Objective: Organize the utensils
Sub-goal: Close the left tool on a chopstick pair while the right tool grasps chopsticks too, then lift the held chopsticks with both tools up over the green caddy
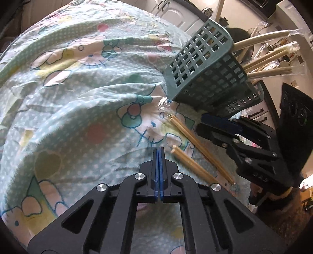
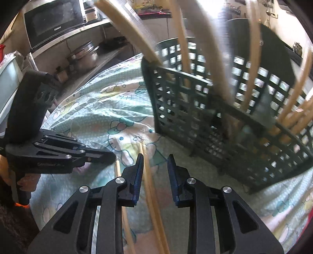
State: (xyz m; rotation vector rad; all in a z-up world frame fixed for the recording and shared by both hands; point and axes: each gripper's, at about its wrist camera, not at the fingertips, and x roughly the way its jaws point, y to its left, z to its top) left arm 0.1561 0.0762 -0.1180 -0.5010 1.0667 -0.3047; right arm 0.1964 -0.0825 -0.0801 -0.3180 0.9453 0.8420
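Observation:
Two pairs of bamboo chopsticks lie on the cartoon-print cloth: one pair (image 1: 197,144) in clear wrap, nearer the teal slotted basket (image 1: 203,74), the other pair (image 1: 187,162) closer to me. My left gripper (image 1: 158,150) is shut and empty, just left of them. My right gripper (image 2: 154,162) is open, its jaws on either side of one chopstick pair (image 2: 150,187); the other pair (image 2: 119,175) lies left of its fingers. The basket (image 2: 215,121) holds several wrapped chopsticks (image 2: 129,33). The right gripper also shows in the left wrist view (image 1: 221,121), beside the basket.
The cloth (image 1: 78,97) is wrinkled and covers the table. A microwave (image 2: 52,21) and metal pots (image 2: 84,56) stand on shelves behind. White cabinets (image 1: 172,13) sit beyond the table. The left gripper body (image 2: 49,152) is close to the left of my right fingers.

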